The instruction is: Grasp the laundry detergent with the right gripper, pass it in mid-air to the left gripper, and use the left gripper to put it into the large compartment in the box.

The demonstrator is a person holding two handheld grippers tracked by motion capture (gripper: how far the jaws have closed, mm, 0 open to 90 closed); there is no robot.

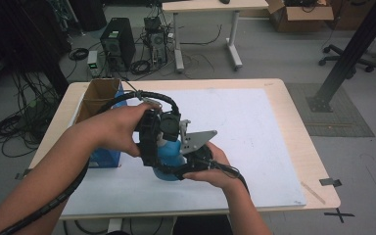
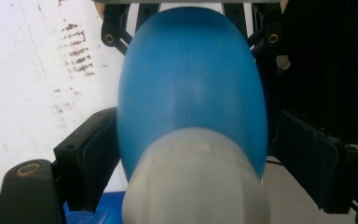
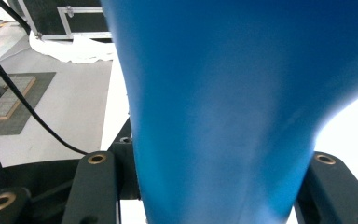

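High view: both claws meet at a blue rounded plastic bottle [image 1: 169,155] above the white-covered desk [image 1: 254,127], left claw [image 1: 157,147] beside it.

Left claw view: bottle lengthwise between the pads [image 2: 93,154], pale cap nearest, jaws half-wide, seemingly touching.

Right claw view: right claw [image 3: 214,196] clamps the bottle.

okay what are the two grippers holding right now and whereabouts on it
The right gripper is shut on the blue bulb, gripping its narrower end. The left gripper has its jaws around the bulb's rounded body; whether its pads press on it cannot be told.
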